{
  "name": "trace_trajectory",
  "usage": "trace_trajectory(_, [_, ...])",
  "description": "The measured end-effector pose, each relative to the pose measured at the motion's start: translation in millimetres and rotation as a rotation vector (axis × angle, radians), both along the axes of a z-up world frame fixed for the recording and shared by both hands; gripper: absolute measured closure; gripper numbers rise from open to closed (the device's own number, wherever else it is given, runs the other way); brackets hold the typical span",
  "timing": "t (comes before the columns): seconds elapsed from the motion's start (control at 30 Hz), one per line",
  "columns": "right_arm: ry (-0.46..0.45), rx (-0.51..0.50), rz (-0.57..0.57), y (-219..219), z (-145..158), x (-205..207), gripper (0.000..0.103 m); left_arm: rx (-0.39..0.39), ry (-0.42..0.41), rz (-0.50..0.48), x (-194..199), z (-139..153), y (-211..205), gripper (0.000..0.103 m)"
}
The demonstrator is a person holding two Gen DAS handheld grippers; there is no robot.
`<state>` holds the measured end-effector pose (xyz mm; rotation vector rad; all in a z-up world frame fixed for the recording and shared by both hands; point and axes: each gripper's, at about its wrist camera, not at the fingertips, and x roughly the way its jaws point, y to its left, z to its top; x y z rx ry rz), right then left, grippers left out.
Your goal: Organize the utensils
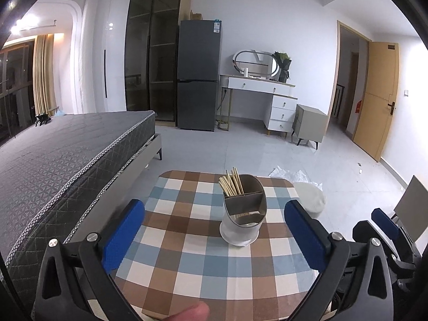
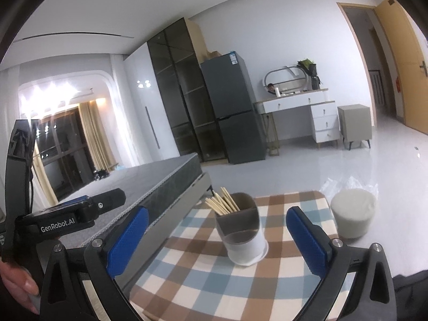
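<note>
1. Chopsticks [image 1: 231,182] stand bundled in the rear compartment of the utensil holder [image 1: 242,214], tips leaning left.
2. Holder sits upright on the checked desk [image 1: 187,262], right of centre, well short of both tools.
3. Front compartments of the holder: something pale shows low inside, but I cannot tell what it is. The right wrist view is too blurred to help.
4. Left tool [image 1: 214,236] has its jaws spread wide and carries nothing, hovering over the near edge of the desk.
5. Right tool [image 2: 218,239] is the same: jaws wide apart, nothing between the blue pads, pointed at the holder.
6. No loose utensils visible anywhere on the desk in either view.
7. White stool [image 2: 353,215] stands on the floor just beside the desk's far right corner; bed [image 1: 67,147] runs along the left.
8. Judgement: task looks done or nearly done, everything visible is already in the holder. Only remaining work would be items off-camera.
</note>
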<state>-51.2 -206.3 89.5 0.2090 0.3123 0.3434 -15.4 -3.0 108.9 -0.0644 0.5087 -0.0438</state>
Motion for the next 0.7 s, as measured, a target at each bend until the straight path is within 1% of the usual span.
trace_trajectory(0.2, [0.001,-0.002,-0.005,0.1,0.0,-1.4,0.000,-0.007,0.005,-0.028,-1.1,-3.0,-3.4,0.002])
trace_trajectory(0.27, [0.004,0.002,-0.008,0.1,-0.5,-1.4,0.000,-0.022,0.004,-0.035,-2.6,-3.5,-2.0,0.002])
trace_trajectory(0.7, [0.006,0.004,-0.016,-2.1,-0.2,-4.3,0.000,-0.041,0.022,-0.046,-3.8,-9.6,-1.3,0.002])
